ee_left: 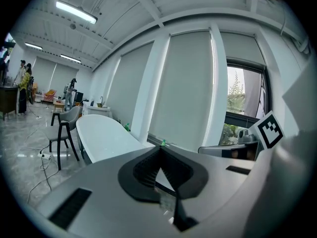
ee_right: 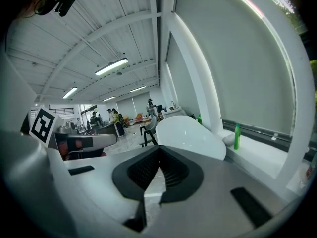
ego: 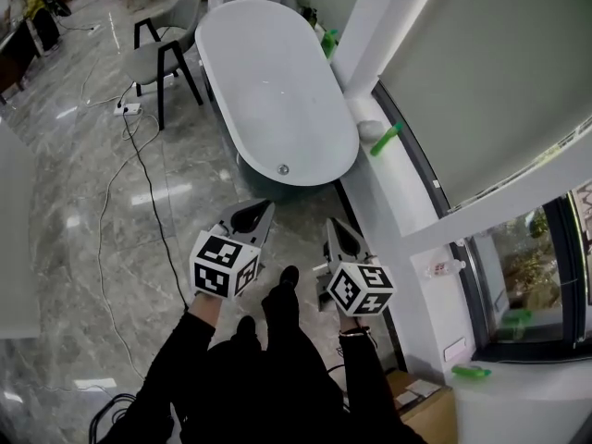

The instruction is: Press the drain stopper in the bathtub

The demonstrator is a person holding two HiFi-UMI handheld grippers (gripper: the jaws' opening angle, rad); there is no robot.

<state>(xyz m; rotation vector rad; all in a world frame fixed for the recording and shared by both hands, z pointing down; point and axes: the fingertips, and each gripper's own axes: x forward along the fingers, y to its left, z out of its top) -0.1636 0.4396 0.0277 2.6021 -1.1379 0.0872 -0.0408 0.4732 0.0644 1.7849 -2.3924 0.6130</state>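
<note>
drain stopper [ego: 283,168] lies well apart from left gripper [ego: 264,209] and right gripper [ego: 333,225], both with fingers together and empty. a long reach may miss it.

The left claw [ego: 268,207] and the right claw [ego: 331,222] are alike: smooth pale grey shells that taper to a point. Each carries a white cube, the left cube [ego: 224,265] and the right cube [ego: 361,289], printed with black square markers. Seen along their own length, the left claw [ee_left: 160,147] and the right claw [ee_right: 159,148] have black ribbed pads [ee_left: 144,170] set in a heart-shaped black surround, tips meeting, and dark oblong slots [ee_right: 250,206] in the shell. The person wears black sleeves [ego: 171,368], black trousers [ego: 277,377] and black shoes [ego: 288,278].
</note>
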